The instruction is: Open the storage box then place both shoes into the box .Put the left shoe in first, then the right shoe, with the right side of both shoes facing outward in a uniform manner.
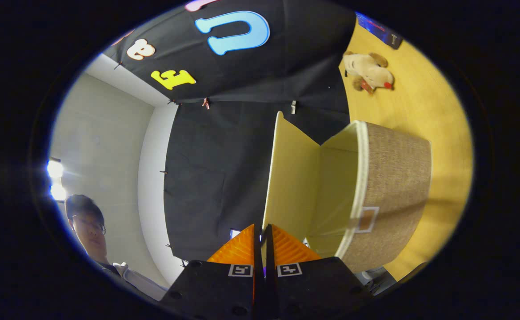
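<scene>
The storage box (398, 186) has a brown woven outer wall, a pale cream lining and a small label patch (366, 218). It stands on the wooden table, and the view is rolled sideways. Its cream lid (289, 178) is swung up and away from the box mouth, so the inside (335, 191) shows. My gripper (262, 231) is shut on the lid's thin free edge, which runs straight down between the two fingers. The bottom of the box interior is hidden behind its rim.
A plush dog toy (369, 71) lies on the yellow wooden table (438, 124) beyond the box, with a dark device (391, 38) at the far edge. A person (86, 226) stands by the grey wall, near two bright lamps (54, 180).
</scene>
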A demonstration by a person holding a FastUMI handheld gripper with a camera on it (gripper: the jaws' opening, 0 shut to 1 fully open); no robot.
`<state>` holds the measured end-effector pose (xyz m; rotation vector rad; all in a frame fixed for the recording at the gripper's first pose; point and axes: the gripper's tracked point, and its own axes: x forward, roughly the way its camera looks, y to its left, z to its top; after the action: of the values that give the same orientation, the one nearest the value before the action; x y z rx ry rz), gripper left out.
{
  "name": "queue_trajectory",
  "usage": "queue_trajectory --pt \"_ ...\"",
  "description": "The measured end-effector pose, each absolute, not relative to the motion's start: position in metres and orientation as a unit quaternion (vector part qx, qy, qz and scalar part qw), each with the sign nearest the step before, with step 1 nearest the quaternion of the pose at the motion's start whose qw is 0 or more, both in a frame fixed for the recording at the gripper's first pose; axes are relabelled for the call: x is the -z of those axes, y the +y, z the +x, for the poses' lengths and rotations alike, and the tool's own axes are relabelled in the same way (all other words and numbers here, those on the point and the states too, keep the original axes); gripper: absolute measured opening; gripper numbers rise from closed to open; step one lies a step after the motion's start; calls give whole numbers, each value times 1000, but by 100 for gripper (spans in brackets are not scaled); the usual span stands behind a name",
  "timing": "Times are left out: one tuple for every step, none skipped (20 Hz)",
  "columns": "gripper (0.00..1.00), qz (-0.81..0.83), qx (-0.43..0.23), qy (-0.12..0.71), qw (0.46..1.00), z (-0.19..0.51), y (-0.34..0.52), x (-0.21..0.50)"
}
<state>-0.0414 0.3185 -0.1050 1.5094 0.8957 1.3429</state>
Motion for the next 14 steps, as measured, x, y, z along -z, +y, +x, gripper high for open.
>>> queue_trajectory --pt "5 605 -544 359 457 -41 324 96" --pt "5 600 -546 356 464 -40 331 86" --pt "5 594 -548 353 471 -37 340 76" --pt "5 588 -551 351 477 -36 350 64" --pt "5 582 -555 349 482 -36 358 58" --pt "5 575 -557 349 487 -36 368 50" --pt "5 566 -561 350 493 -34 379 44" --pt "5 557 -566 350 497 -33 389 36" --pt "5 551 -567 351 502 -34 399 32" --pt "5 546 -567 354 505 -33 408 29" --pt "5 543 -566 359 507 -33 419 26" --pt "5 537 -564 363 511 -31 429 23" --pt "5 534 -563 365 515 -31 436 20" --pt "5 532 -561 367 518 -30 445 17"
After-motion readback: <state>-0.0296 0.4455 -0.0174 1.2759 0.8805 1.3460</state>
